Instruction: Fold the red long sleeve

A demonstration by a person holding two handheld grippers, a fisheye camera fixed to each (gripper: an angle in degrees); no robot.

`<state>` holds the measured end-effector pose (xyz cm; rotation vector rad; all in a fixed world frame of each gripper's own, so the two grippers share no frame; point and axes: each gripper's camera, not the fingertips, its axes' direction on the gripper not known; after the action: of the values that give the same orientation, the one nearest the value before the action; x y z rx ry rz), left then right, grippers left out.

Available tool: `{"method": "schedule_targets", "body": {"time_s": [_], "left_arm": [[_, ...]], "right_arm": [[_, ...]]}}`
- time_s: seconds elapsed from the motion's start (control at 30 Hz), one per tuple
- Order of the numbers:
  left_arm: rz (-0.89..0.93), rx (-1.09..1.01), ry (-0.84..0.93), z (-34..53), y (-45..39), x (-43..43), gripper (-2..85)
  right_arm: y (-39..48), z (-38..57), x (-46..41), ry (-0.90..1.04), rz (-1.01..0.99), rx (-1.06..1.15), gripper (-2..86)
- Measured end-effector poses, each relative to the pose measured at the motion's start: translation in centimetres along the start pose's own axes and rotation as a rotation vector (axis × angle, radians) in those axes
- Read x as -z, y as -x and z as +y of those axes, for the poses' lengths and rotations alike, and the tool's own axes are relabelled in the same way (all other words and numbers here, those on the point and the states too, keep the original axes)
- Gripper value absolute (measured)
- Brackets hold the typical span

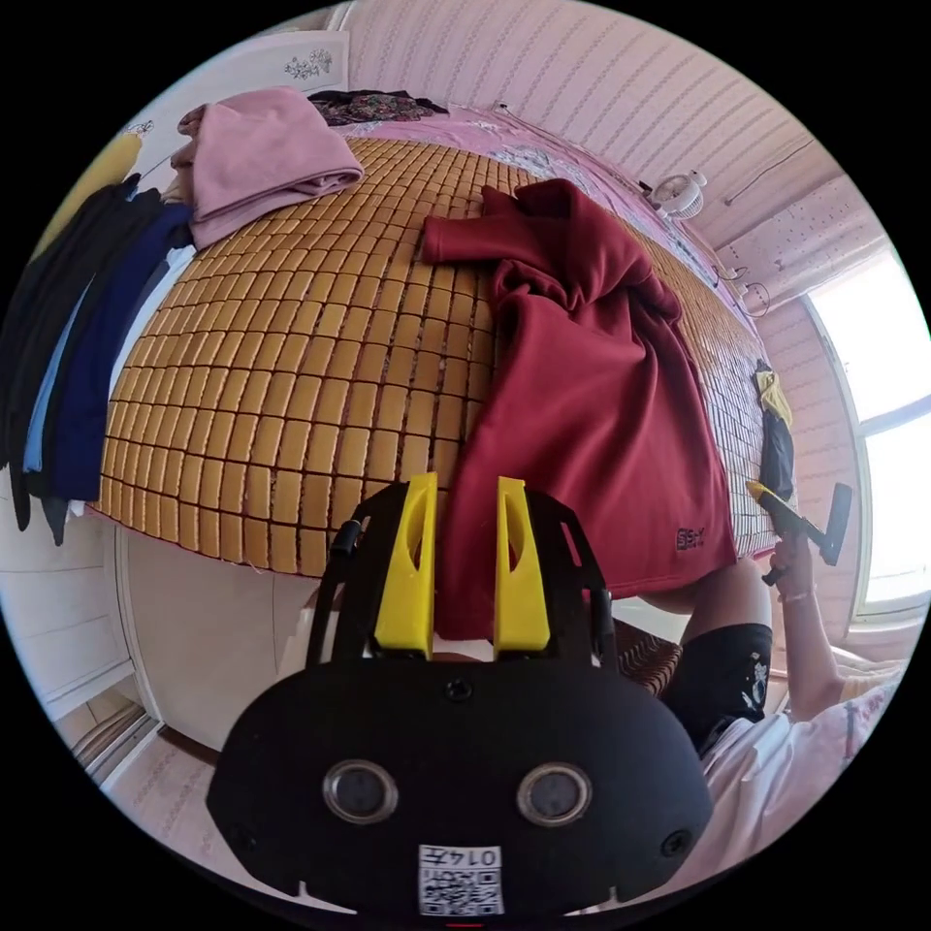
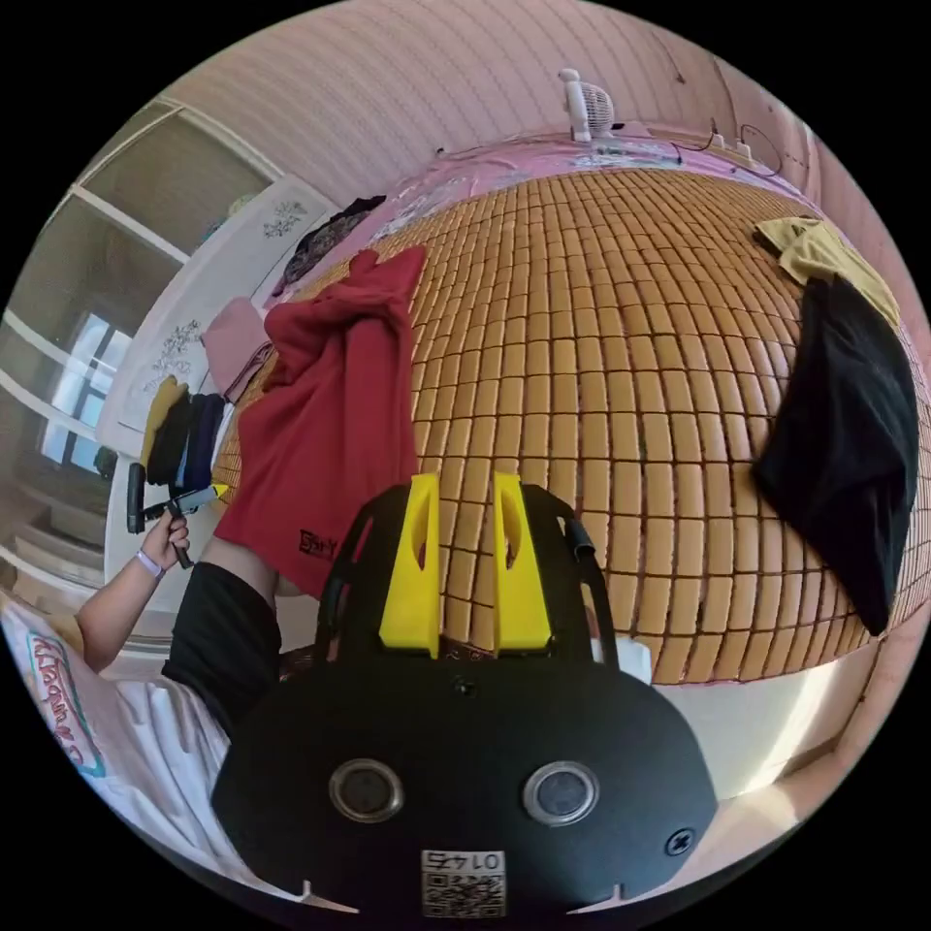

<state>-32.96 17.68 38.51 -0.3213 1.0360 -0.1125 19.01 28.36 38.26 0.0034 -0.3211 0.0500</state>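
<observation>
Rumpled red fleece long sleeve point(image 1: 592, 388) on tiled bamboo mat point(image 1: 291, 369); both tongs point(image 1: 464, 499) point(image 2: 464, 499) spread, empty

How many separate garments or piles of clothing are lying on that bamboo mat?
3. The red long sleeve lies crumpled near the front edge, a folded pink garment sits at a far corner, and a black-and-yellow pile lies toward the other side. More may be hidden.

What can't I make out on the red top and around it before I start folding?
- Crumpled red long-sleeve top: its far sleeve is buried in bunched folds, both views.
- Its hem hangs over the woven bamboo mat edge; in the left gripper view, the left hand-held gripper covers one corner.
- Small dark logo: too small.
- Black garment: the right gripper view's edge crops it.
</observation>
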Motion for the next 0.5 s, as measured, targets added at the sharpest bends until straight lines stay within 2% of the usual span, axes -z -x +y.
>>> {"method": "schedule_targets", "body": {"time_s": [0.1, 0.17, 0.3, 0.37, 0.43, 0.5], "left_arm": [[0.019, -0.005, 0.088, -1.0, -0.7, -1.8, 8.8], [-0.051, -0.055, 0.106, -1.1, -1.7, -2.1, 6.4], [-0.160, -0.161, 0.077, -0.2, -3.4, -0.4, 2.6], [-0.122, -0.170, 0.075, 0.9, -3.2, 0.1, 2.7], [-0.023, -0.146, 0.175, 1.6, -2.3, -1.2, 4.0], [-0.037, -0.152, 0.160, 1.8, -1.8, -0.5, 5.2]], "right_arm": [[4.1, -1.1, -2.7, 0.104, 0.142, 0.101, 8.9], [4.2, -1.6, -3.8, 0.187, 0.189, 0.091, 8.2], [4.1, -1.5, -1.5, 0.186, 0.144, 0.146, 1.2], [4.1, -0.7, 0.5, 0.149, 0.153, 0.149, 0.6], [4.0, 0.3, 1.7, 0.132, 0.158, 0.133, 0.4], [3.9, 1.0, 1.5, 0.187, 0.175, 0.147, 0.7]]}}
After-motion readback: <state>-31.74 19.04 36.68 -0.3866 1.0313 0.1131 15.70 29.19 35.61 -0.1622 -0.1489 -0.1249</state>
